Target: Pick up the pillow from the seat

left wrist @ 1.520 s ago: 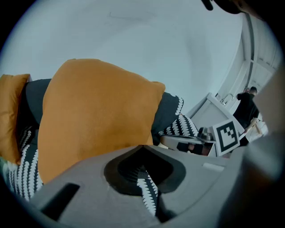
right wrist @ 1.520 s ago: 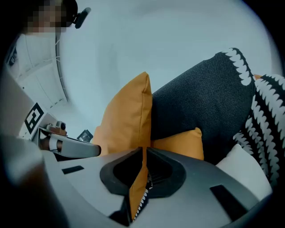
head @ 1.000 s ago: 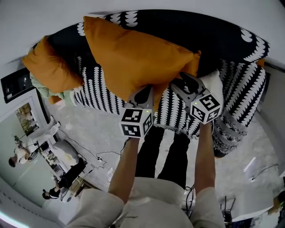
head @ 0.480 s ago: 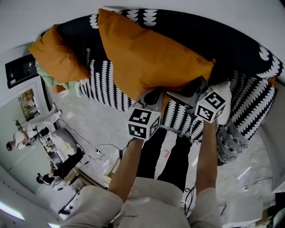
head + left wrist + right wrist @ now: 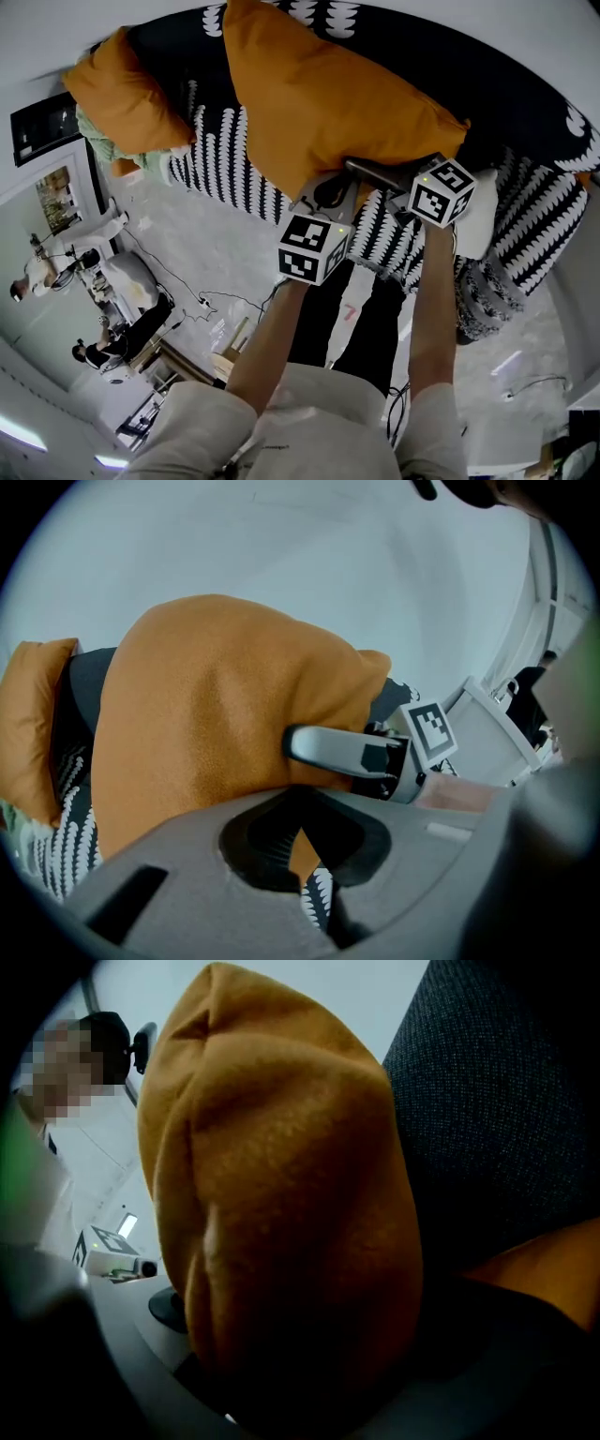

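Observation:
A large orange pillow (image 5: 328, 94) hangs lifted above the sofa's black-and-white seat (image 5: 234, 159). My left gripper (image 5: 323, 192) is shut on the pillow's lower edge; in the left gripper view orange cloth (image 5: 206, 714) is pinched between its jaws (image 5: 298, 841). My right gripper (image 5: 364, 173) lies level at the pillow's lower right corner. Its jaws have just been opening and now stand wide, with the pillow (image 5: 281, 1194) filling the gap between them. One of its fingers (image 5: 328, 747) rests along the pillow's face.
A second orange pillow (image 5: 122, 103) leans at the sofa's left end above a pale green cloth (image 5: 112, 155). A white cushion (image 5: 478, 211) sits on the seat under my right hand. Cables (image 5: 206, 305) lie on the grey floor. People stand at the far left (image 5: 37, 277).
The right gripper's jaws have spread wide and it has swung level against the pillow's corner. The left gripper keeps its hold on the pillow's edge.

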Motion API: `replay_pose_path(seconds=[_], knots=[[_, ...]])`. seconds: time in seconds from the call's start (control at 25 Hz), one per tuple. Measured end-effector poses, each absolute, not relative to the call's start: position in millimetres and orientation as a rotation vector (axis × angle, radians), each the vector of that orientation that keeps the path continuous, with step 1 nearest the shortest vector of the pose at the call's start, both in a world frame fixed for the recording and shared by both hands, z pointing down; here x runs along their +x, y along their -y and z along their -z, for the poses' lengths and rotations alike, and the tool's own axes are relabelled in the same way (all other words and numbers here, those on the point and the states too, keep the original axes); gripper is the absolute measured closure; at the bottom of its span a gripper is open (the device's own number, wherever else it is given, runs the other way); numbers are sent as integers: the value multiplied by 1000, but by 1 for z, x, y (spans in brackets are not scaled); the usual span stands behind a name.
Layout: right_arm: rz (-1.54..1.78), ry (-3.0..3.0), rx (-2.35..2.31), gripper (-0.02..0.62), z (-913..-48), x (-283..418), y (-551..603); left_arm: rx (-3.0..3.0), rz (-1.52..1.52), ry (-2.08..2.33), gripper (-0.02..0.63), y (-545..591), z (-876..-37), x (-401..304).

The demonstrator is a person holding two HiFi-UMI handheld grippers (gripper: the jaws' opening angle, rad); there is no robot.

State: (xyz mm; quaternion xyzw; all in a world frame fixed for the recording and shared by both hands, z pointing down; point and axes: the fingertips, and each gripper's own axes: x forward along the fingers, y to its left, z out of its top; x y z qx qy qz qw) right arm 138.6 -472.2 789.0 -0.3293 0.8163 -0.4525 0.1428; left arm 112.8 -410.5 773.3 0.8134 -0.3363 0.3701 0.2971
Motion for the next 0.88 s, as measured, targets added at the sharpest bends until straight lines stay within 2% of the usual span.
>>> replay_pose_path(seconds=[0.28,0.88], knots=[[1356,-2353,-859,54,-767,113,471,2196,-964,913,597,414,-769,101],[1382,-2278,-1202,61,-763,105,475,2208,-931,916,597,407,-752,81]])
